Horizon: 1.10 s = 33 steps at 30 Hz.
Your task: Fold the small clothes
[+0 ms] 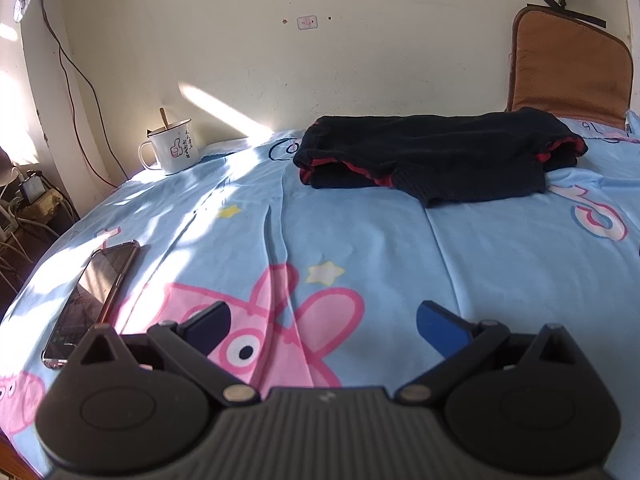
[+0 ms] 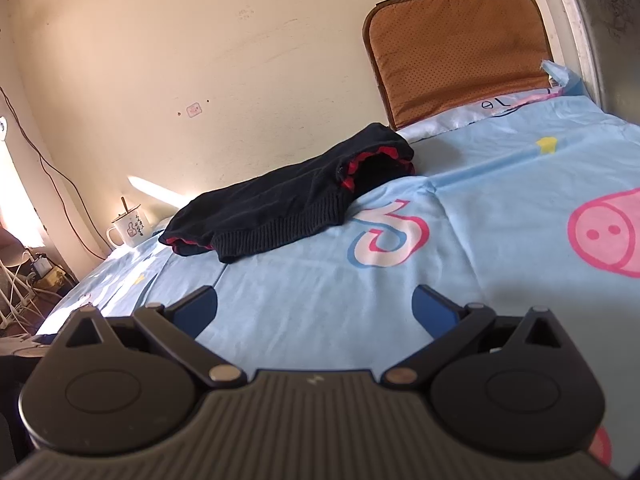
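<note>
The sweater (image 1: 436, 156) lies on the sheet (image 1: 400, 248) by the far wall, well ahead of both grippers, its long axis running left to right. The left gripper (image 1: 322, 322) and right gripper (image 2: 316, 306) gape wide, empty. Neither looks clearly nearer, as far as fisheye allows.

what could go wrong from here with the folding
1. The enamel mug with a stick in it stands on the bed's far left corner; tugging the cartoon bedsheet could tip it.
2. The phone lies near the bed's left edge, close to the left gripper; a sweep may knock it off.
3. The dark knit garment is bunched, so open jaws might pinch several layers.
</note>
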Available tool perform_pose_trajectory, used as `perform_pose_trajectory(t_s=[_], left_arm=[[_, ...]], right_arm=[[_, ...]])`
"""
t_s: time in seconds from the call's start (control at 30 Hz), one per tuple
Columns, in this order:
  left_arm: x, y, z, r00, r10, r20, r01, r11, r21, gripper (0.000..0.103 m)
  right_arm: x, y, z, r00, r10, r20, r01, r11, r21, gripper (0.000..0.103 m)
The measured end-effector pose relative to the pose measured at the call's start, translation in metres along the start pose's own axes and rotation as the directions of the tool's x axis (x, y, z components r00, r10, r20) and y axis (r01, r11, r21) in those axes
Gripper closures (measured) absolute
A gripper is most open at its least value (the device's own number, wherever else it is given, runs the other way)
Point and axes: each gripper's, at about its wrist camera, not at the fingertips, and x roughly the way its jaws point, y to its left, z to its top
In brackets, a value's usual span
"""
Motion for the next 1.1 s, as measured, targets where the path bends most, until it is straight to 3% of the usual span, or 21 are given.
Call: perform_pose_trajectory(t_s=[1.1], left_arm=[[0.0085, 0.0016, -0.0075, 0.999, 0.0, -0.047, 0.001, 1.0, 0.014, 0.0]], right_arm=[[0.0011, -0.0025, -0.003, 1.0, -0.001, -0.02, 0.001, 1.0, 0.029, 0.0]])
